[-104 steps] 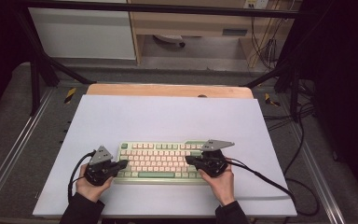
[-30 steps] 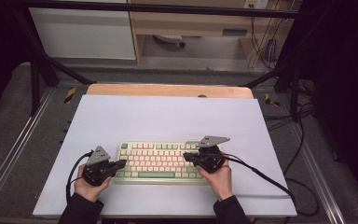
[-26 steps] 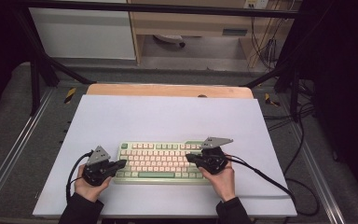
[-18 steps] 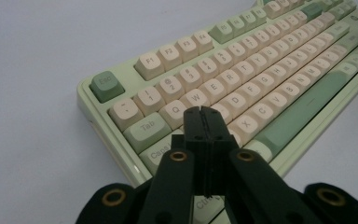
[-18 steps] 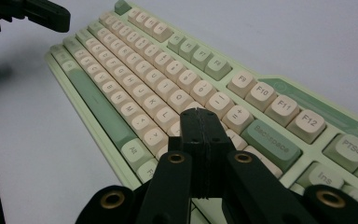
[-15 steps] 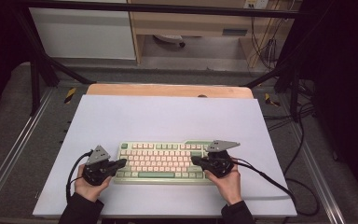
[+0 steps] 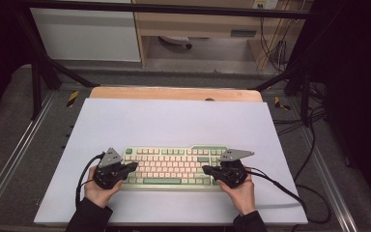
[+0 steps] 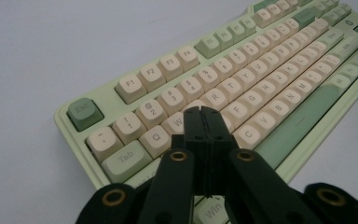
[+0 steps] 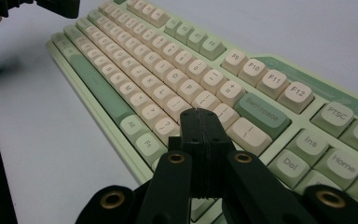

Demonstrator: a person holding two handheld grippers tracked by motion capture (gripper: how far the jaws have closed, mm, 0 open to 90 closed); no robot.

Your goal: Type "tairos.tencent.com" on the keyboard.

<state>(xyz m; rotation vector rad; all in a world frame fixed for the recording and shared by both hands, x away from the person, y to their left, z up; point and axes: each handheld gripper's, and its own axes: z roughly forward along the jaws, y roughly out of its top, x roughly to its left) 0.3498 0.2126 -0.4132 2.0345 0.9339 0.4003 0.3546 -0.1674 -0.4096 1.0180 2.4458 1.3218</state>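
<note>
Two tongs pressed closed, holding nothing: left tongs (image 7: 132, 167) over left end of green-and-cream keyboard (image 7: 174, 166), right tongs (image 7: 206, 169) over its right end. Keyboard lies near-centre on white counter (image 7: 174, 121), hands behind each.

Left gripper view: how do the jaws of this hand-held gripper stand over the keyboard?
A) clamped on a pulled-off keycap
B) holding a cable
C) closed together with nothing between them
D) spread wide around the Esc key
C: the left hand-held gripper has its two black jaws pressed together with nothing between them, above the letter rows of the keyboard.
</note>
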